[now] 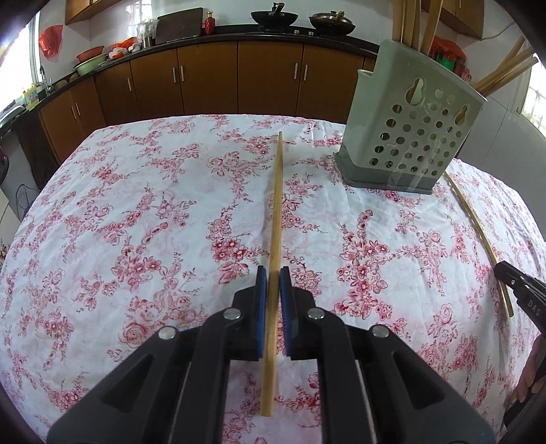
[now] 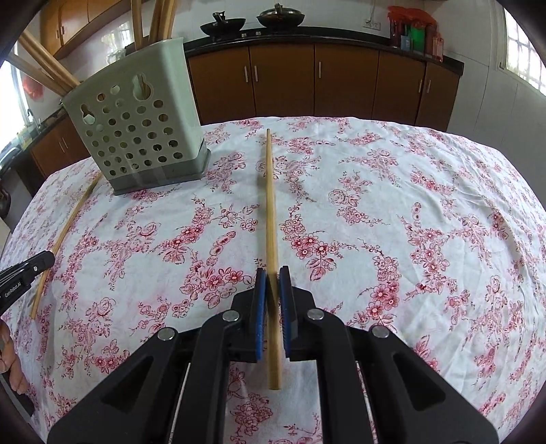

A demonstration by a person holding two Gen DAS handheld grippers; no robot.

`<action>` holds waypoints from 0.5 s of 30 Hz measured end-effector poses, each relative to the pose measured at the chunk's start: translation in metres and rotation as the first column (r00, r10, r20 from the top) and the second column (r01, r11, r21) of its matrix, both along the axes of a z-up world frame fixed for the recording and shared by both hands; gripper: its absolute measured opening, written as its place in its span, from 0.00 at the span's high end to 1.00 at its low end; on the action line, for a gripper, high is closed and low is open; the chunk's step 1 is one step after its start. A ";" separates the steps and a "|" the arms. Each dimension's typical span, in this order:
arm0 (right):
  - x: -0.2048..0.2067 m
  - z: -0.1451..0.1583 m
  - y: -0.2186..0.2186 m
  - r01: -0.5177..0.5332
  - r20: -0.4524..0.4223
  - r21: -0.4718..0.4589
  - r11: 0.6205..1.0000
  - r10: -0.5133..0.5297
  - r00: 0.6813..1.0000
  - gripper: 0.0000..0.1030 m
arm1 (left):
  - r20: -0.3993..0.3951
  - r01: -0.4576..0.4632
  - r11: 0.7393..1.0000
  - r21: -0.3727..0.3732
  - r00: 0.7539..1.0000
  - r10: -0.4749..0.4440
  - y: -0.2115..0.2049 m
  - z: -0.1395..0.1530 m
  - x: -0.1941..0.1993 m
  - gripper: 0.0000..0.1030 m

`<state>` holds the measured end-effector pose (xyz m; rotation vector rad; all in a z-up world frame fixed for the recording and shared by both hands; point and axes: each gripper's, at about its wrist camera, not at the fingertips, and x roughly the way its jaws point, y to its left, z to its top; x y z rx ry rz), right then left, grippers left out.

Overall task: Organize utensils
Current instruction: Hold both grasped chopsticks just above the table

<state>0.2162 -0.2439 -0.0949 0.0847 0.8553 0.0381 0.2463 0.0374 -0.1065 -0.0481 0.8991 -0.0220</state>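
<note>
Now each gripper's jaws pinch a chopstick (image 1: 275,218) lengthwise, its tip pointing ahead.

In the left wrist view, the perforated holder (image 1: 406,136) stood at upper right on the tablecloth (image 1: 136,222), with chopsticks (image 1: 413,24) upright inside. One chopstick (image 1: 277,218) ran up the frame's centre between the left gripper (image 1: 273,290)'s pads. Another chopstick (image 1: 477,232) lay at the right edge, below the holder, beside the right gripper (image 1: 518,290). Cabinets (image 1: 204,78) stretched behind the table.
</note>
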 end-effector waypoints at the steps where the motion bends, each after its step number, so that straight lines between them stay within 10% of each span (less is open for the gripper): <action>1: 0.000 0.000 0.001 0.000 0.000 -0.003 1.000 0.000 1.000 0.91 | 0.000 0.000 1.000 -0.006 1.000 0.000 0.001 0.000 0.000 0.89; 15: 0.000 0.000 0.001 0.001 0.001 -0.008 1.000 -0.001 1.000 0.91 | 0.000 -0.003 1.000 -0.018 1.000 0.003 0.001 0.000 0.000 0.89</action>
